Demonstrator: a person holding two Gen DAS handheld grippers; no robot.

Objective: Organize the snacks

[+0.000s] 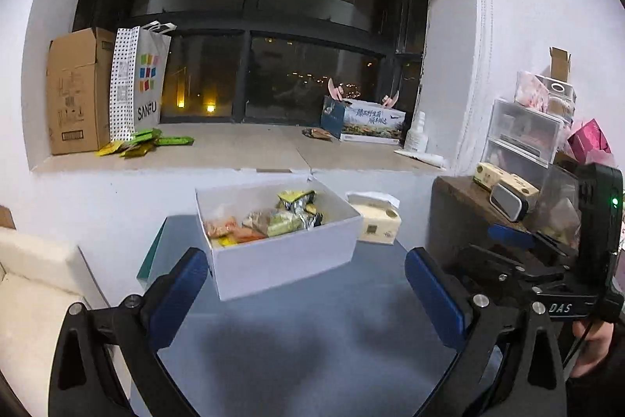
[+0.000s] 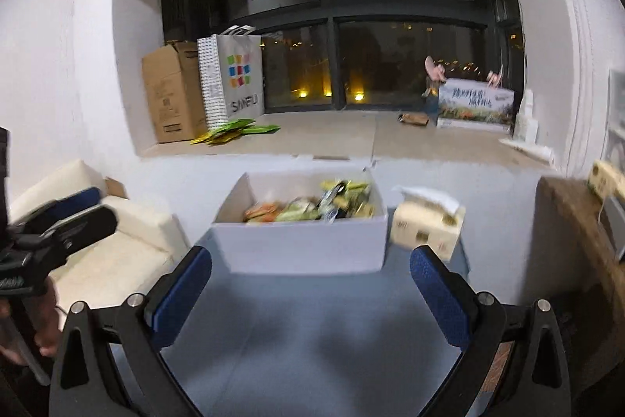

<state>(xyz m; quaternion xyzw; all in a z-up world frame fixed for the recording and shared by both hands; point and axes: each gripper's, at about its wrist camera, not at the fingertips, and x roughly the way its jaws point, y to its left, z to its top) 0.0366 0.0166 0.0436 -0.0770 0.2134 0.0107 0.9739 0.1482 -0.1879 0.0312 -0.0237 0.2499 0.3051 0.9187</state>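
A white open box (image 1: 281, 260) (image 2: 300, 245) stands on the blue-grey table, filled with mixed snack packets (image 1: 273, 221) (image 2: 312, 208) in orange, green and foil. More green and yellow snack packets (image 1: 144, 143) (image 2: 234, 129) lie on the window sill, and a brown packet (image 1: 318, 133) (image 2: 414, 119) lies further right there. My left gripper (image 1: 306, 296) is open just short of the box, with nothing between its blue fingers. My right gripper (image 2: 310, 299) is open too, empty, a little in front of the box.
A tissue pack (image 1: 377, 221) (image 2: 427, 221) sits right of the box. On the sill stand a cardboard box (image 1: 78, 92), a SANFU paper bag (image 1: 140, 81) and a printed carton (image 1: 371, 126). A cluttered wooden cabinet (image 1: 468, 198) is at right, a cream seat (image 2: 109, 245) at left.
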